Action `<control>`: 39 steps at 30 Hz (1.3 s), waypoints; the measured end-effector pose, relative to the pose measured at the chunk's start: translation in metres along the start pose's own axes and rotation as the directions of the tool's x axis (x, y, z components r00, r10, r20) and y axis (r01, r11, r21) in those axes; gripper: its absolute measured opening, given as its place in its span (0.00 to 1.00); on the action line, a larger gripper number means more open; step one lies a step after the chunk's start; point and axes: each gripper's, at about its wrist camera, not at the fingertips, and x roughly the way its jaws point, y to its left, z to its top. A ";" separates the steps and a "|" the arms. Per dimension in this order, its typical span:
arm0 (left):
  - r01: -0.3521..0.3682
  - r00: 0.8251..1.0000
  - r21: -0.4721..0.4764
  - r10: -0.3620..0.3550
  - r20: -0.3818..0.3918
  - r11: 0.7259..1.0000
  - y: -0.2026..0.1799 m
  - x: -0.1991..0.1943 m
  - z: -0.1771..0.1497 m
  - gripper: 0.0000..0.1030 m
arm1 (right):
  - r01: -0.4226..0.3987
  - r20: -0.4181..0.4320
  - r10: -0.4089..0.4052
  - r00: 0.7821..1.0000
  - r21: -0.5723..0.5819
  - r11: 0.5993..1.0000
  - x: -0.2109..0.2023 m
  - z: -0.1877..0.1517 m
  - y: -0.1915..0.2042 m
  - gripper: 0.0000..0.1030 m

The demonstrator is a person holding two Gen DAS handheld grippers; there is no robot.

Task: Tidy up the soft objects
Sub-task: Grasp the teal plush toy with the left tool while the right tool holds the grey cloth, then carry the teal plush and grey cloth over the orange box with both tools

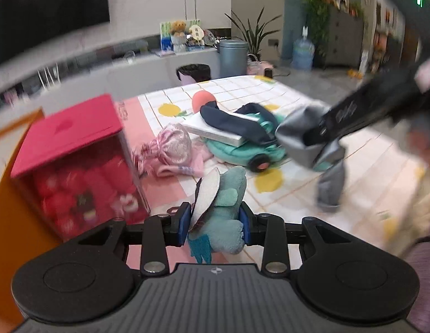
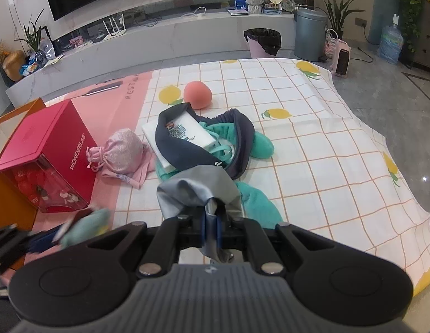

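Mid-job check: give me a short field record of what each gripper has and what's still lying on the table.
left gripper: shut on small teal plush toy with a white wing, lifted off the table
right gripper: shut on grey fabric pouch, bunched between the pads
surface: white checked tablecloth with lemon print
container: red box with clear front, at the left edge
loose items: pink satin drawstring bag; navy fabric band draped over flat white box; teal cloth; coral soft ball

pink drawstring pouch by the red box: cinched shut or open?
Shut. The pink pouch has its neck gathered tight, cords trailing toward the red box. It bulges, but what is inside cannot be seen.
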 end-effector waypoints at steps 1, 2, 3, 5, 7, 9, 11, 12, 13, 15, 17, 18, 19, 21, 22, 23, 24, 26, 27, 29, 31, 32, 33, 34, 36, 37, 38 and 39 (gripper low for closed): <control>0.018 1.000 -0.035 -0.019 -0.002 0.999 0.008 -0.009 0.000 0.39 | 0.000 -0.002 0.000 1.000 -0.001 1.000 0.000 0.000 0.000 0.05; 0.031 1.000 -0.057 -0.031 -0.002 0.998 0.014 -0.017 -0.001 0.39 | 0.001 -0.002 -0.001 1.000 -0.003 1.000 0.000 0.000 0.001 0.05; 0.038 0.999 -0.072 -0.039 -0.001 0.997 0.020 -0.023 0.000 0.39 | 0.000 -0.002 0.000 1.000 -0.004 1.000 0.000 0.000 0.001 0.05; 0.038 0.999 -0.096 -0.037 0.012 0.995 0.032 -0.036 -0.001 0.39 | -0.001 0.000 0.001 1.000 -0.004 1.000 0.000 -0.001 0.001 0.05; 0.017 1.000 -0.112 -0.014 0.026 0.994 0.039 -0.045 -0.002 0.39 | 0.001 0.003 -0.001 1.000 -0.007 1.000 -0.001 -0.001 0.001 0.05; -0.005 0.999 -0.127 0.009 0.032 0.992 0.046 -0.049 -0.003 0.39 | 0.002 0.004 -0.002 1.000 -0.010 1.000 -0.002 -0.001 0.002 0.05; -0.015 0.999 -0.151 0.020 0.030 0.988 0.051 -0.051 -0.004 0.39 | 0.005 0.003 -0.005 1.000 -0.008 1.000 -0.002 -0.001 0.002 0.05; -0.015 0.999 -0.167 0.020 0.030 0.986 0.055 -0.051 -0.004 0.39 | 0.010 0.000 -0.010 1.000 -0.007 1.000 -0.002 -0.001 0.003 0.05; -0.013 0.999 -0.183 0.019 0.034 0.983 0.059 -0.052 -0.004 0.39 | 0.015 -0.003 -0.015 1.000 -0.006 1.000 -0.002 -0.002 0.003 0.05; -0.011 0.999 -0.194 0.019 0.041 0.981 0.063 -0.054 -0.003 0.39 | 0.024 -0.006 -0.024 1.000 -0.005 1.000 -0.002 -0.002 0.003 0.05; -0.012 0.998 -0.201 0.022 0.050 0.980 0.068 -0.056 -0.002 0.39 | 0.029 -0.005 -0.029 1.000 -0.006 1.000 -0.003 -0.002 0.003 0.05; -0.011 0.998 -0.204 0.022 0.051 0.979 0.069 -0.057 -0.001 0.39 | 0.033 -0.004 -0.033 0.999 -0.008 0.999 -0.003 -0.002 0.003 0.05; -0.013 0.998 -0.211 0.024 0.052 0.977 0.072 -0.058 -0.002 0.39 | 0.037 -0.002 -0.037 0.999 -0.012 0.999 -0.003 -0.002 0.004 0.05; -0.016 0.998 -0.218 0.028 0.052 0.976 0.076 -0.060 -0.002 0.39 | 0.047 0.000 -0.047 0.999 -0.024 0.999 -0.004 -0.002 0.006 0.04; -0.019 0.998 -0.220 0.032 0.055 0.975 0.077 -0.061 -0.002 0.39 | 0.059 0.001 -0.059 0.998 -0.037 0.998 -0.005 -0.002 0.007 0.05; -0.023 0.997 -0.218 0.038 0.062 0.976 0.079 -0.062 -0.001 0.39 | 0.075 0.005 -0.075 0.997 -0.051 0.996 -0.006 -0.002 0.009 0.05; -0.028 0.997 -0.217 0.044 0.070 0.976 0.081 -0.063 0.000 0.39 | 0.084 0.010 -0.084 0.996 -0.058 0.995 -0.007 -0.001 0.010 0.04; -0.031 0.995 -0.231 0.053 0.089 0.972 0.087 -0.066 0.001 0.39 | 0.085 0.017 -0.084 0.996 -0.063 0.994 -0.010 -0.001 0.013 0.04; -0.022 0.994 -0.245 0.047 0.098 0.969 0.090 -0.068 0.002 0.39 | 0.086 0.019 -0.085 0.996 -0.068 0.994 -0.012 0.000 0.014 0.04; 0.006 0.994 -0.274 0.025 0.110 0.962 0.097 -0.071 0.003 0.39 | 0.096 0.032 -0.094 0.995 -0.075 0.993 -0.015 0.001 0.018 0.04; 0.021 0.993 -0.291 0.014 0.121 0.956 0.102 -0.075 0.005 0.39 | 0.128 0.055 -0.124 0.991 -0.089 0.988 -0.019 0.002 0.025 0.04; 0.026 0.992 -0.295 0.013 0.128 0.955 0.104 -0.077 0.007 0.39 | 0.158 0.073 -0.152 0.986 -0.096 0.983 -0.022 0.003 0.029 0.04; 0.033 0.991 -0.298 0.009 0.137 0.954 0.106 -0.079 0.008 0.39 | 0.185 0.092 -0.176 0.980 -0.103 0.977 -0.025 0.003 0.033 0.04; 0.042 0.989 -0.302 0.003 0.145 0.952 0.107 -0.082 0.009 0.39 | 0.200 0.108 -0.189 0.976 -0.106 0.974 -0.028 0.004 0.036 0.04; 0.059 0.987 -0.306 -0.010 0.159 0.950 0.110 -0.086 0.013 0.39 | 0.228 0.146 -0.214 0.966 -0.090 0.969 -0.036 0.008 0.042 0.05; 0.061 0.986 -0.305 -0.010 0.165 0.950 0.109 -0.088 0.015 0.39 | 0.257 0.170 -0.242 0.955 -0.071 0.964 -0.040 0.010 0.046 0.05; 0.061 0.984 -0.302 -0.007 0.175 0.951 0.109 -0.091 0.017 0.39 | 0.283 0.194 -0.268 0.944 -0.051 0.958 -0.045 0.012 0.049 0.05; 0.057 0.983 -0.297 -0.001 0.185 0.953 0.108 -0.094 0.019 0.38 | 0.291 0.218 -0.277 0.936 -0.037 0.956 -0.050 0.014 0.052 0.05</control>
